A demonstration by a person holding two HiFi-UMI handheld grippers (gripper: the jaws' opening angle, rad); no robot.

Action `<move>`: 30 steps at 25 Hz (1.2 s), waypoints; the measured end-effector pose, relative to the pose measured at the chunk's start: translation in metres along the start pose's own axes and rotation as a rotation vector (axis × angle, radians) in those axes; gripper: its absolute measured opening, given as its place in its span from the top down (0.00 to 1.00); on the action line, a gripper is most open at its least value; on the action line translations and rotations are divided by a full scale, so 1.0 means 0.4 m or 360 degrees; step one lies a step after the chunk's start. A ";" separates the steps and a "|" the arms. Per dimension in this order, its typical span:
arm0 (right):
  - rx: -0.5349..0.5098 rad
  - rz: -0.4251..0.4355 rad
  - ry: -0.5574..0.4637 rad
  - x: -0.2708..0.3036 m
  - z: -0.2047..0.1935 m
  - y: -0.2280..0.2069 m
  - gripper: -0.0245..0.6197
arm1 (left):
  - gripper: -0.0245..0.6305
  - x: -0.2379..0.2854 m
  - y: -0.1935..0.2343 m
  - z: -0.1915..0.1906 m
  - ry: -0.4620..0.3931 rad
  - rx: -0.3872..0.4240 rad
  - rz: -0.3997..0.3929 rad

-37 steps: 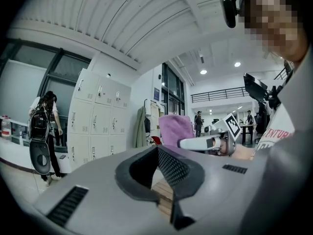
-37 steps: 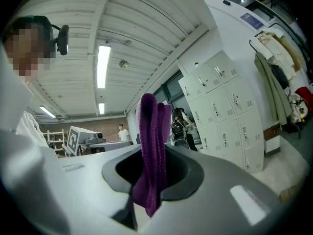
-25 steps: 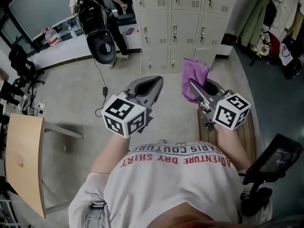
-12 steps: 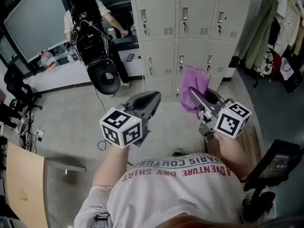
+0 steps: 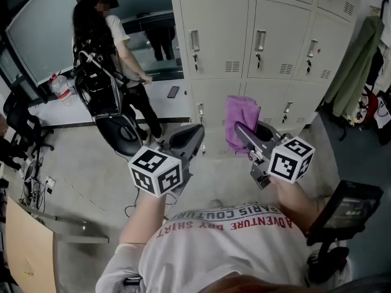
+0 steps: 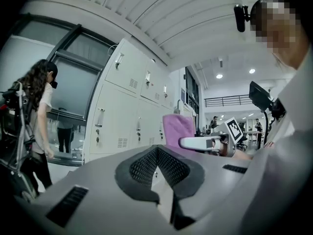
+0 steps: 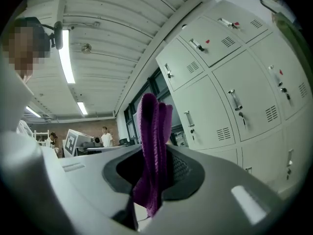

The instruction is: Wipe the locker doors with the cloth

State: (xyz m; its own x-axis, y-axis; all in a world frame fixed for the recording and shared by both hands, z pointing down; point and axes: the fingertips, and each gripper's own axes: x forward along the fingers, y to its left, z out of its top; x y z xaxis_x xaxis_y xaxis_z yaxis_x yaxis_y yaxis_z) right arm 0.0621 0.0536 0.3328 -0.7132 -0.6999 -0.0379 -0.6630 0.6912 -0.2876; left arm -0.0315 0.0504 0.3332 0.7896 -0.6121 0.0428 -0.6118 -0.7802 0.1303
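Head view: cloth (image 5: 243,110) in right gripper (image 5: 239,129) (seemingly snug).

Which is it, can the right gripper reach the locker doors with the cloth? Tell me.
Probably yes. The right gripper is shut on the cloth, the locker doors stand straight ahead, and nothing shows in the gap between them.

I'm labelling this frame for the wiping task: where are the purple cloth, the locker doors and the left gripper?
purple cloth (image 5: 241,117), head view, middle of the raised fold.
locker doors (image 5: 219,24), head view, bare face of one door.
left gripper (image 5: 198,129), head view, tip of its shut jaws.
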 end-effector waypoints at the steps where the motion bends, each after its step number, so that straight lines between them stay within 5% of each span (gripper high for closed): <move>1: 0.0000 0.0002 0.0007 0.039 -0.001 -0.056 0.86 | 0.96 0.049 0.046 -0.002 -0.0005 0.0008 0.0002; 11: -0.0073 0.0005 -0.0135 0.288 0.245 -0.349 0.86 | 0.96 0.333 0.330 0.169 -0.0091 0.0085 0.0060; 30: -0.0093 0.0051 -0.0184 0.441 0.328 -0.426 0.86 | 0.96 0.431 0.471 0.243 -0.0039 0.0126 0.0022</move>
State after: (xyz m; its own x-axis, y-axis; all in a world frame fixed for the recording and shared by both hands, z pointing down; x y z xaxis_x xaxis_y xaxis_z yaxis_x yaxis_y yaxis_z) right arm 0.0791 -0.2112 0.2497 -0.7054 -0.6912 -0.1570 -0.6550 0.7203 -0.2285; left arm -0.0152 -0.2146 0.2689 0.7804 -0.6250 0.0198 -0.6251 -0.7788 0.0511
